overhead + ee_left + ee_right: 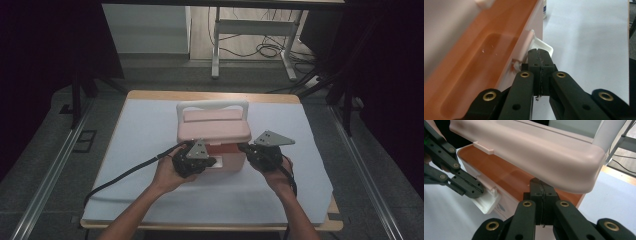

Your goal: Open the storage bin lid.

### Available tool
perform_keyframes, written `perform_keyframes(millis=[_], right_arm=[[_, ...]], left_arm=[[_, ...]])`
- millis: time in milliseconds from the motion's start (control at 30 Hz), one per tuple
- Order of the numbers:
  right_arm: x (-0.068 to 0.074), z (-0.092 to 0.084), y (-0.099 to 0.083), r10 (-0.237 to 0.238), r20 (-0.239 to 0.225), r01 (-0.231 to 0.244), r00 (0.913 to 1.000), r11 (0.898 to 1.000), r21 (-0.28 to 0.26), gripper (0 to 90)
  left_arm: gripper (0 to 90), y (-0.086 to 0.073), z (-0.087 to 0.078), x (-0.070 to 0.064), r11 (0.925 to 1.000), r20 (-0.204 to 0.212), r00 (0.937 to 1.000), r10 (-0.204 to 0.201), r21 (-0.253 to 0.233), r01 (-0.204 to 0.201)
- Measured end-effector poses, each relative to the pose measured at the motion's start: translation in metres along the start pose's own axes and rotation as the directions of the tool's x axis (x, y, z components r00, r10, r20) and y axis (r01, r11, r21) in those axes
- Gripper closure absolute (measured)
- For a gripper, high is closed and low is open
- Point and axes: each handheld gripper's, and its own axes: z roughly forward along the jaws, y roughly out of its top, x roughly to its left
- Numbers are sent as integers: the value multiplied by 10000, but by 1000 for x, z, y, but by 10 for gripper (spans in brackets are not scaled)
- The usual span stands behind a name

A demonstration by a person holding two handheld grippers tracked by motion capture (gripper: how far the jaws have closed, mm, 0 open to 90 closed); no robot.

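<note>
A lab or test room set up for recording. A small wooden table (215, 95) with a white sheet (280, 195) stands on grey carpet (45, 150), with metal floor rails (50, 175) at 9 and 3 o'clock. Dark curtains (35, 60) close in both sides. At 12 o'clock a white metal desk frame (252, 30) stands over loose cables (265, 50), with a white cabinet (147, 27) at 11 o'clock.
</note>
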Motion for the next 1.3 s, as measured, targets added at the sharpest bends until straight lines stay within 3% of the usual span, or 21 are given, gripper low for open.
perform_keyframes(millis=[267, 633, 1300], right_arm=[[-5, -5, 16, -93, -16, 93, 10000, 9999, -68, 894], [-24, -5, 45, -42, 133, 42, 9999, 10000, 4, 894], [-42, 15, 73, -12, 254, 3, 9997, 9993, 362, 891]], left_arm=[[900, 0, 0, 1, 10000, 0, 10000, 37, 13, -37], [900, 0, -1, 2, 10000, 29, 10000, 66, 65, -66], [900, 0, -3, 3, 9997, -41, 9999, 114, 222, -113]])
